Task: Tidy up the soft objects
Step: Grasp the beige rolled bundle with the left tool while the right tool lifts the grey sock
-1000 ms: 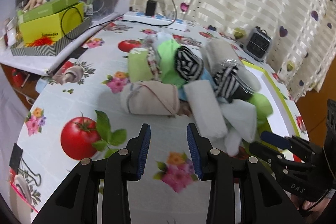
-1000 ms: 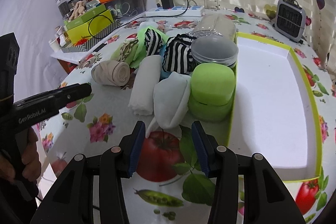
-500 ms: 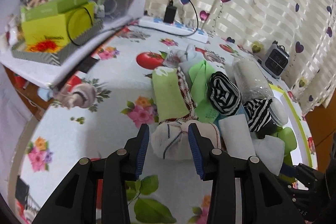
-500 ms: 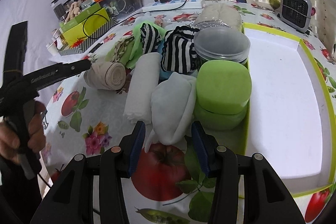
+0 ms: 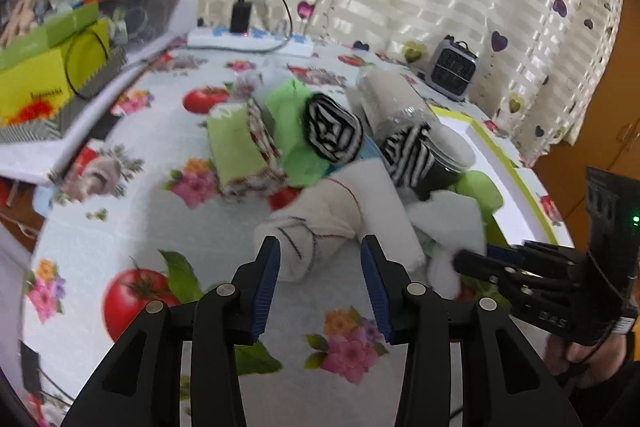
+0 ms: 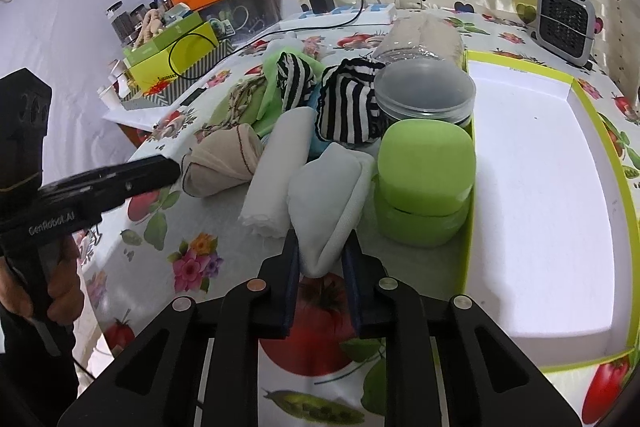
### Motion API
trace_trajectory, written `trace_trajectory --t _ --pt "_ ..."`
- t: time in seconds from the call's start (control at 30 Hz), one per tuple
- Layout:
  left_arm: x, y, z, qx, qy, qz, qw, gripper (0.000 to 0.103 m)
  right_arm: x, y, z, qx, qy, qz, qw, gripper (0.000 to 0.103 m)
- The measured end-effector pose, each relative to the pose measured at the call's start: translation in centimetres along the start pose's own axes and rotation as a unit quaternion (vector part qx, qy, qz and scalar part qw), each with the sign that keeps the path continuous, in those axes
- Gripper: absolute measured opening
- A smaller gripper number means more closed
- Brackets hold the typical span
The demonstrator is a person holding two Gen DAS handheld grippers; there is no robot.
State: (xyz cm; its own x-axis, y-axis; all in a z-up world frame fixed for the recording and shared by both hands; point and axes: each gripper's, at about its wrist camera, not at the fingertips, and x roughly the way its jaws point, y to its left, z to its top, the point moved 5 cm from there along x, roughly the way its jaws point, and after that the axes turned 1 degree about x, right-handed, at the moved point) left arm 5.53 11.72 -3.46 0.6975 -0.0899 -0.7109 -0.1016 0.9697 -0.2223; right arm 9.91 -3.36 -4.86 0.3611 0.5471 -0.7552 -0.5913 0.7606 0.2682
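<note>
- The right gripper [image 6: 320, 263] had its blue-padded jaws narrowed on the near end of a folded white fleece cloth [image 6: 332, 199]; both pads touched the fabric.
- The left gripper [image 5: 320, 267] held its jaws wide; the near end of a rolled beige sock with dark stitching [image 5: 316, 227] lay between the fingertips, and contact with the pads could not be determined.
- In the right wrist view, the same beige sock [image 6: 222, 163] lay just beyond the tip of the left gripper [image 6: 160, 173].
- A rolled white towel [image 6: 280, 171] lay between the beige sock and the white fleece cloth, touching the latter.
- A pale green rounded plastic container [image 6: 424, 179] stood just beside the white fleece cloth, against the outer wall of a white tray with a lime-green rim [image 6: 472, 187].
- A clear plastic jar with a grey lid [image 6: 424, 91] stood behind the green container, with a black-and-white striped fabric bundle [image 6: 352, 107] touching its side.
- A second striped bundle [image 5: 334, 133], a green folded cloth [image 5: 236, 147] and a bright green cloth [image 5: 292, 123] lay farther back in the pile.
- All items rested on a white tablecloth printed with tomatoes and flowers [image 5: 132, 227].
- A small grey heater [image 6: 564, 15] stood well beyond the tray, near the curtain.
</note>
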Motion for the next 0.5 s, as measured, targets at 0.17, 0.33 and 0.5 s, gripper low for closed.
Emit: trace_trajectory --t 0.17,0.33,0.5 --pt "0.6 1.2 1.6 0.015 -0.017 0.032 0.9992 0.04 -0.4 -0.3 -0.3 0.006 0.001 0.001 1.0 0.021" --pt "3.0 1.3 2.4 0.047 0.008 0.005 0.9988 0.042 -0.2 -0.6 -0.5 0.008 0.013 0.005 1.0 0.021" --pt "3.6 0.4 1.8 0.068 0.013 -0.009 0.9975 0.045 -0.1 -0.4 -0.3 -0.001 0.009 -0.002 1.0 0.035"
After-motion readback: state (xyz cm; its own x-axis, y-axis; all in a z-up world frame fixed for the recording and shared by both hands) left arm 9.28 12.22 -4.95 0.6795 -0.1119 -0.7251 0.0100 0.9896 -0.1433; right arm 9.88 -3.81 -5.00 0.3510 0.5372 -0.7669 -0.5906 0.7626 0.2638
